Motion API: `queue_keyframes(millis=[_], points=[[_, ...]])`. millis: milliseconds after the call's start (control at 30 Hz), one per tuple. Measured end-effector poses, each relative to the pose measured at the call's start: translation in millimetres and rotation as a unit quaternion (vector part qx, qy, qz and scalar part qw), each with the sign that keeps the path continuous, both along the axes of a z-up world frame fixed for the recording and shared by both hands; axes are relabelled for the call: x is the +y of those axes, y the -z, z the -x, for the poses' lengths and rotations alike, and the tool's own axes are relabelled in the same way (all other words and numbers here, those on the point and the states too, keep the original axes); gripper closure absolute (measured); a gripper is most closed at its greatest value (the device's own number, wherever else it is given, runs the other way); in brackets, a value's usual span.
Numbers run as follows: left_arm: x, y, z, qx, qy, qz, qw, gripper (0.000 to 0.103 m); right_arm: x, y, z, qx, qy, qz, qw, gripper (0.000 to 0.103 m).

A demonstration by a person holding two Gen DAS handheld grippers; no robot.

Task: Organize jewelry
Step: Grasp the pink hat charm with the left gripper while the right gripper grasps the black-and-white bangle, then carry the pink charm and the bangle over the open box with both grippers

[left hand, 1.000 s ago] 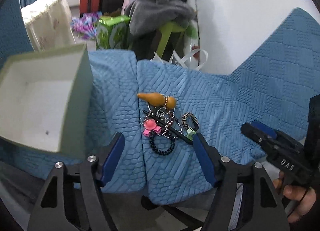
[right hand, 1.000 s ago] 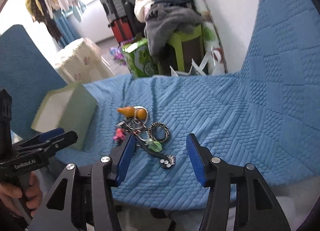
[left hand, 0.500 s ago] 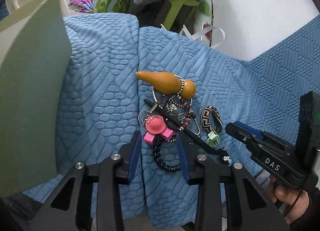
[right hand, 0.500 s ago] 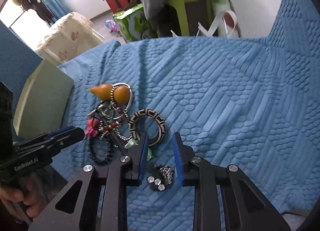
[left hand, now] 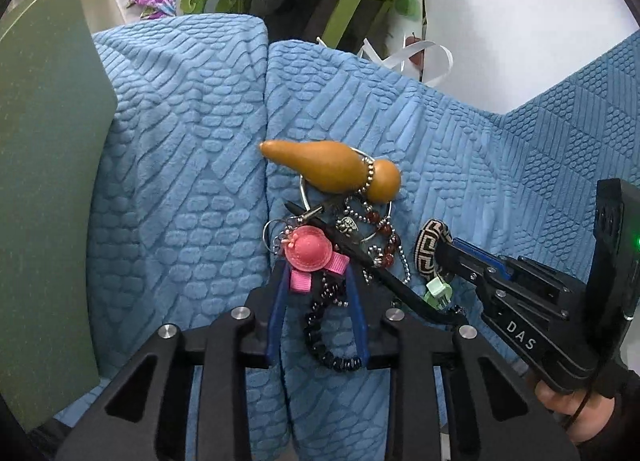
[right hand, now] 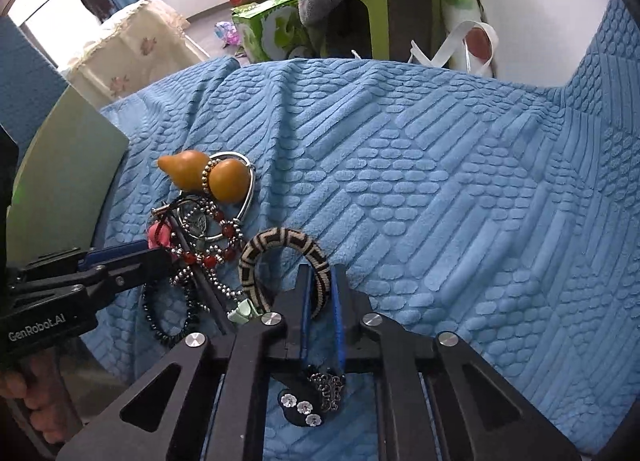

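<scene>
Lying tangled on the blue sofa (right hand: 440, 181), the jewelry (left hand: 352, 229) sits under both tools: the left hand-held gripper (left hand: 316, 281) is closing around the pink bow (left hand: 310, 257), the right hand-held gripper (right hand: 320, 281) clamps the patterned bangle (right hand: 280, 257).

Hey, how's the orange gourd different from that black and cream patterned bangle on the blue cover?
The orange gourd is a solid, plain-coloured piece, while the patterned bangle is an open ring with a black and cream key design. The gourd lies free at the far end of the jewelry pile; the bangle is pinched at its near side by the right gripper. A string of small beads circles the gourd's waist; the bangle carries none. Both rest on the blue cover.
</scene>
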State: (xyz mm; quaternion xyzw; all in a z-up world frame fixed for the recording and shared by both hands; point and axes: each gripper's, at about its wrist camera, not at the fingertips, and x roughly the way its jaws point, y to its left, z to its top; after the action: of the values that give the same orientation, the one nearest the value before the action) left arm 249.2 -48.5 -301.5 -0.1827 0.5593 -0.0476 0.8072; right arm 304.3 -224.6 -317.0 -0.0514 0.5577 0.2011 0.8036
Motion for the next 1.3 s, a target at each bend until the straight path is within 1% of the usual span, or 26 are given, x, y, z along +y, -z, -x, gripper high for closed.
queue_keyframes(millis=[133, 267, 533, 767, 900, 1033, 1100, 1300], points=[[2.0, -1.2, -0.4, 0.000, -0.002, 0.006, 1.0000, 0.075, -4.2, -3.0, 1.1, 0.002, 0.007, 0.000, 1.000, 0.097], [4.5, -5.2, 2.9, 0.002, -0.005, 0.013, 0.9999, 0.075, -7.5, -12.8, 3.1, 0.003, 0.017, -0.006, 1.000, 0.097], [4.4, -21.1, 20.3, -0.003, -0.005, 0.018, 0.9998, 0.075, -8.5, -31.3, 17.8, -0.002, 0.024, -0.009, 1.000, 0.097], [8.1, -41.6, 39.9, -0.015, -0.013, 0.017, 0.9997, 0.075, -8.7, -52.1, 40.3, -0.015, 0.034, -0.010, 0.999, 0.097], [11.5, -57.3, 52.9, -0.029, -0.004, 0.016, 0.9995, 0.075, -8.4, -64.1, 53.0, -0.014, 0.040, -0.012, 0.999, 0.097], [16.5, -75.0, 60.1, -0.045, 0.001, 0.015, 0.9989, 0.075, -3.1, -80.3, 66.1, -0.030, 0.039, -0.010, 0.999, 0.097], [20.9, -84.3, 61.7, -0.046, -0.002, 0.010, 0.9989, 0.075, 0.6, -92.0, 70.9, -0.039, 0.039, -0.016, 0.998, 0.097], [37.9, -127.7, 66.3, -0.085, -0.001, -0.002, 0.9964, 0.075, 15.6, -135.3, 79.4, -0.072, 0.046, -0.034, 0.996, 0.097]])
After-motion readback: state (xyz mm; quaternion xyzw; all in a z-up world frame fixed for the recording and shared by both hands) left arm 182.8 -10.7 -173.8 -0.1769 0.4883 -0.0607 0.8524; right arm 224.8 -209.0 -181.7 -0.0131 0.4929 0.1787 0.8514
